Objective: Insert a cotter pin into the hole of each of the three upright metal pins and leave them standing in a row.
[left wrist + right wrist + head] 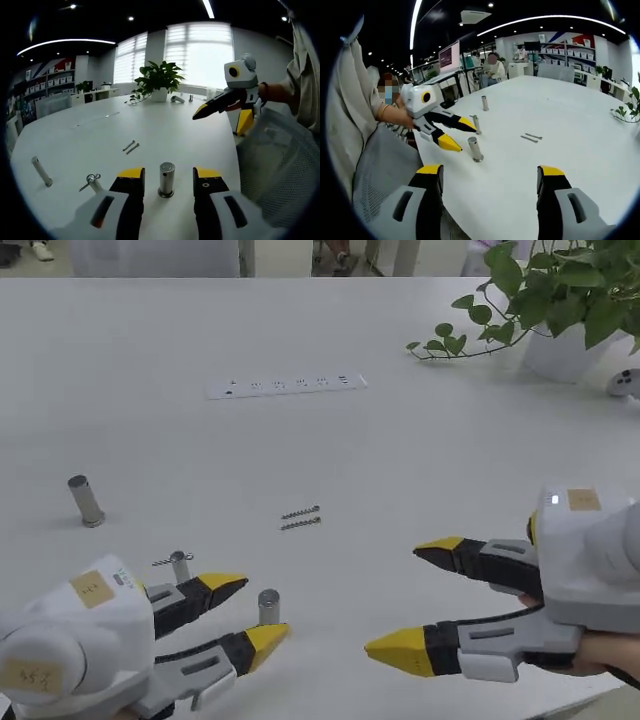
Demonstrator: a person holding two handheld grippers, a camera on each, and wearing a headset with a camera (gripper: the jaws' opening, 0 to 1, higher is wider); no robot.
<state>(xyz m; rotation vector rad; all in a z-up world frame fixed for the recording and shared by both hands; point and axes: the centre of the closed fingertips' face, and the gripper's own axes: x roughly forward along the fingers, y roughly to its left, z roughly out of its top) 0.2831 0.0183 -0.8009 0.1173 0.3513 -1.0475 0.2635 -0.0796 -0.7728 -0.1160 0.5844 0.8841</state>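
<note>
Head view | metal pins: 3 (one pinned) | loose cotter pins: 2

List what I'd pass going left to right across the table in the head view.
Lone upright pin, pin carrying a cotter pin, bare pin, two loose cotter pins, right tool, potted plant.

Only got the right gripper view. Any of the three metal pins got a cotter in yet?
Observer: One. A cotter pin sits through the middle metal pin.
Operator: Near pin gripped?
Observer: No. The left gripper is open, jaws either side of the near pin, not touching.
Operator: Anything past the loose cotters?
Observer: A white power strip, farther back on the table.
</note>
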